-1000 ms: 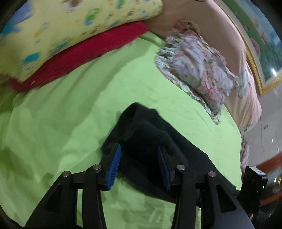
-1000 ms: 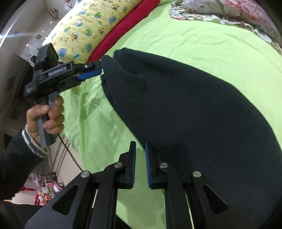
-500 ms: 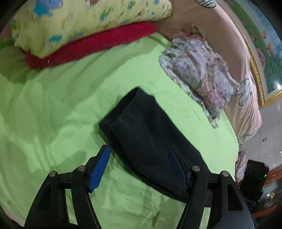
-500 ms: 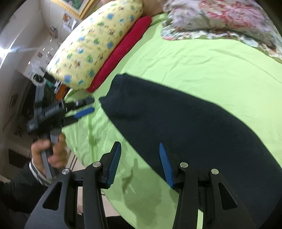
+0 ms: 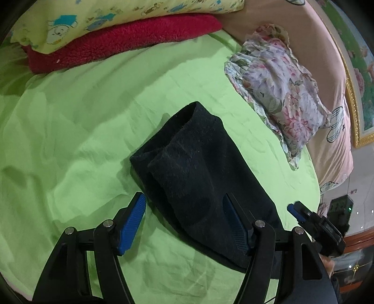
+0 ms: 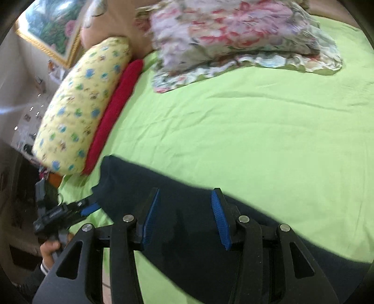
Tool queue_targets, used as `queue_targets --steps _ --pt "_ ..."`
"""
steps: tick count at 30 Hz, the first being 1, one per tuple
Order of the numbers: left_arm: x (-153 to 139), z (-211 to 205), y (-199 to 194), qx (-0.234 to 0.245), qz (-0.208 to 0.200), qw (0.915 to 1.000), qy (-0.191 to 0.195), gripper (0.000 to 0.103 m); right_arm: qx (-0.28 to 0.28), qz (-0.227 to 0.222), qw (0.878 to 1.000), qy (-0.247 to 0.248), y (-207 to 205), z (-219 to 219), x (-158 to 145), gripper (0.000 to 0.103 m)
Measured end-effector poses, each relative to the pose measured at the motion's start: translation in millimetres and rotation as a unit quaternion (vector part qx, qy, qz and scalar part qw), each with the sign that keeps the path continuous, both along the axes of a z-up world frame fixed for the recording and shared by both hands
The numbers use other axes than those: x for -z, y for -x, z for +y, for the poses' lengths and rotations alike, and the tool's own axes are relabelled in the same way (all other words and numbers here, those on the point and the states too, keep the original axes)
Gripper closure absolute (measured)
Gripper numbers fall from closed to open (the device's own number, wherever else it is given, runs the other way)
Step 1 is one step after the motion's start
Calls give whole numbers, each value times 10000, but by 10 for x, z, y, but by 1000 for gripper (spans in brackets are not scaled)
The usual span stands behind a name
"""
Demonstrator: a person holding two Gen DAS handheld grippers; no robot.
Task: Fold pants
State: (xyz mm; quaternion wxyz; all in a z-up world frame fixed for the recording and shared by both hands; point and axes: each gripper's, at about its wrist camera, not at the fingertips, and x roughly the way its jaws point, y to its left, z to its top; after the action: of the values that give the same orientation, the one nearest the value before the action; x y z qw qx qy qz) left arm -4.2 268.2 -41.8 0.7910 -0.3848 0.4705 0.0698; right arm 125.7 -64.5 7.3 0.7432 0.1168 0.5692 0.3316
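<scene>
Lime-green bedsheet [image 5: 93, 121] spread wide, lightly creased; yellow cartoon-print pillow [image 5: 116, 16] at the far edge, lying on top of a red fleecy blanket [image 5: 121, 39] whose long side sticks out from beneath; floral ruffled pillow [image 5: 280, 88] near the pink headboard [image 5: 327, 77], apart from the yellow one; gold-framed picture [image 6: 53, 30] on the wall behind; cluttered room corner at the left of the right wrist view, too blurred to read

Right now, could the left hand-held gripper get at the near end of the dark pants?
Probably yes: the left hand-held gripper stands open just over the pants, with nothing between.
</scene>
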Motion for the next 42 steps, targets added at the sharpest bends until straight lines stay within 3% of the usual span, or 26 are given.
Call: queue_targets --steps 5,11,16,18,19,20,23,27,30,33,37,39,41,42 --pt "93 -7 -93 -22 141 9999 14 31 -8 228 9993 298 -217 52 269 56" --pt "217 17 -161 -102 220 9996 108 31 -460 558 9952 658 -164 214 543 56" --pt "316 26 -267 -197 97 9995 210 32 -885 338 9917 866 -32 279 554 60" --pt "304 -11 -341 -184 42 9998 102 44 -969 303 9908 891 -18 299 540 73" --pt "289 -31 -376 -147 26 9999 17 64 -1004 290 9908 866 -10 304 520 77" --pt "271 -46 -407 -81 -31 10000 27 77 -1032 259 9904 886 2 318 496 80" --pt "81 -75 -417 30 -330 9994 -59 78 -1119 81 9888 983 54 372 367 84" --pt "-300 -56 -277 62 -757 9967 -300 78 -1008 -246 9906 894 -11 417 93 85" --pt "-430 92 -143 -87 -934 9950 -334 78 -965 -475 9915 734 -91 508 -56 85" --pt "-317 240 -111 -85 -704 9964 -465 78 -1006 -481 9909 759 -134 718 20 84" --pt "-102 339 -119 83 -35 9969 -787 71 -987 -261 9895 1027 -118 929 325 75" --pt "-141 365 -40 90 -76 9964 -841 67 -819 -237 9914 990 -95 872 337 66" --pt "-226 381 56 28 -158 9957 -916 52 -566 -261 9941 883 -67 716 245 61" --pt "-279 395 107 -8 -219 9954 -928 49 -475 -266 9951 829 -54 636 195 57"
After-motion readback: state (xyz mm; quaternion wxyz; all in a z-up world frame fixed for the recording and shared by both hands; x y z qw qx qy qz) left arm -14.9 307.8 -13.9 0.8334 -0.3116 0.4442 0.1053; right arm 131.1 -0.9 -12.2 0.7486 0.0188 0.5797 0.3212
